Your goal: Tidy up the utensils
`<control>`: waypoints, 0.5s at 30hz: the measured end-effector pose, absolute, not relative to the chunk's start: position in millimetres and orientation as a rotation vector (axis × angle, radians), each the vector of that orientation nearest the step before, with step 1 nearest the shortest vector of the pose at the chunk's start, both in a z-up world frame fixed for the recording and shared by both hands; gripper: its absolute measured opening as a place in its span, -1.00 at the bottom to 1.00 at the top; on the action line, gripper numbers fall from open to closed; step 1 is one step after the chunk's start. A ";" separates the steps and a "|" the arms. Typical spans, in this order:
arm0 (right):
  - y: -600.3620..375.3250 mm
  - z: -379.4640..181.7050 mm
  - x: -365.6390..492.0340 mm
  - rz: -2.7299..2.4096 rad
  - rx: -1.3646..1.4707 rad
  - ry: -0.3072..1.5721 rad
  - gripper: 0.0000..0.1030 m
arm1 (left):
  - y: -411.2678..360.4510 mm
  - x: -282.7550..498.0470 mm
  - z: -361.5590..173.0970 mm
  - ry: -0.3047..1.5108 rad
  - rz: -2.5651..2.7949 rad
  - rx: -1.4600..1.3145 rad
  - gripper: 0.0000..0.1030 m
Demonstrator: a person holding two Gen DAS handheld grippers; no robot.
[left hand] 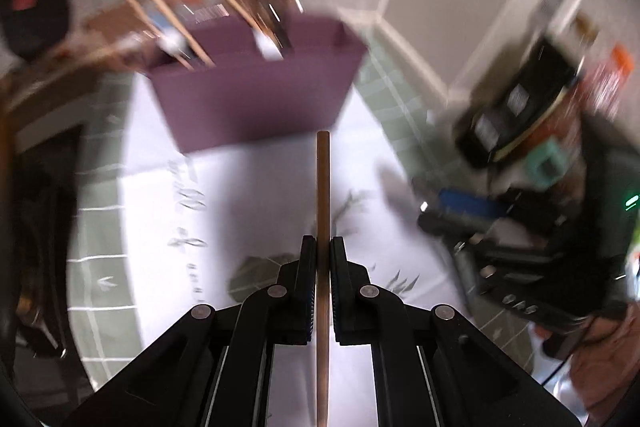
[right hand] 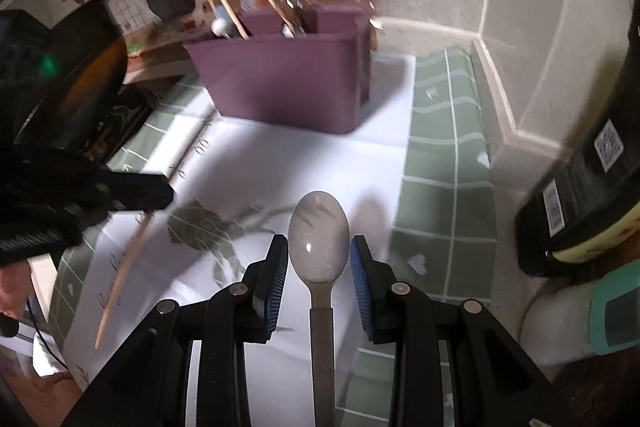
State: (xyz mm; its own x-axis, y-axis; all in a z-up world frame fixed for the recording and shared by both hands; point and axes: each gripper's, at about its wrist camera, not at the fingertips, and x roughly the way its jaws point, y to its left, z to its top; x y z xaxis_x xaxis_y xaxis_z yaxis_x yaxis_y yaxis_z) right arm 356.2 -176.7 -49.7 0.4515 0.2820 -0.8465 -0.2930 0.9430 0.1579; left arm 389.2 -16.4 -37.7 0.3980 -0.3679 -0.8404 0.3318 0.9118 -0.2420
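White cloth (right hand: 280, 163) printed with grey leaf sprigs covers the middle of the work surface, with a green grid-patterned mat (right hand: 444, 163) showing at its right side and plain pale walls meeting in a corner behind. At upper centre of both views stands the purple organizer bin (right hand: 288, 79), upright on the cloth, with several wooden chopsticks (right hand: 224, 1) and some white-tipped utensils leaning out of its compartments (which compartment each sits in is hard to tell through the blur). In the left wrist view the left gripper (left hand: 323, 251) fills the lower centre, its jaws pressed together on a single wooden chopstick (left hand: 323, 187) that runs straight up the frame, its far tip ending just below the bin's front wall. In the right wrist view the right gripper (right hand: 319, 251) sits at lower centre with its blue-padded jaws spread apart on either side of a white spoon (right hand: 319, 239); the bowl of the spoon lies between the fingertips without visibly touching either pad, and its grey handle runs down out of the bottom of the frame. At the left edge of that view the other gripper appears with its chopstick slanting down over the cloth.
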 end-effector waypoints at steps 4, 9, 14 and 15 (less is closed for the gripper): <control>-158.0 -7.3 355.3 0.376 -0.033 0.923 -0.44 | 17.5 373.6 11.0 0.963 -0.429 -0.130 -0.87; -141.7 74.9 362.4 0.385 -0.063 0.729 -0.45 | 52.2 376.9 92.9 0.724 -0.381 -0.163 -0.87; -126.2 168.6 380.9 0.375 -0.129 0.524 -0.47 | 61.8 385.4 175.7 0.432 -0.295 -0.151 -0.87; -122.8 181.2 386.5 0.366 -0.143 0.499 -0.47 | 61.6 388.6 188.1 0.392 -0.293 -0.154 -0.87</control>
State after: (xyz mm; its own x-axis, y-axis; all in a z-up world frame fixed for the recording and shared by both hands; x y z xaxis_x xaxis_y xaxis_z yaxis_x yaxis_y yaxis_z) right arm 386.5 -122.8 181.2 0.8148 0.3076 -0.4915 -0.3764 0.9254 -0.0449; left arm 388.6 61.6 188.1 0.8828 -0.3099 -0.3530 0.2508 0.9464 -0.2038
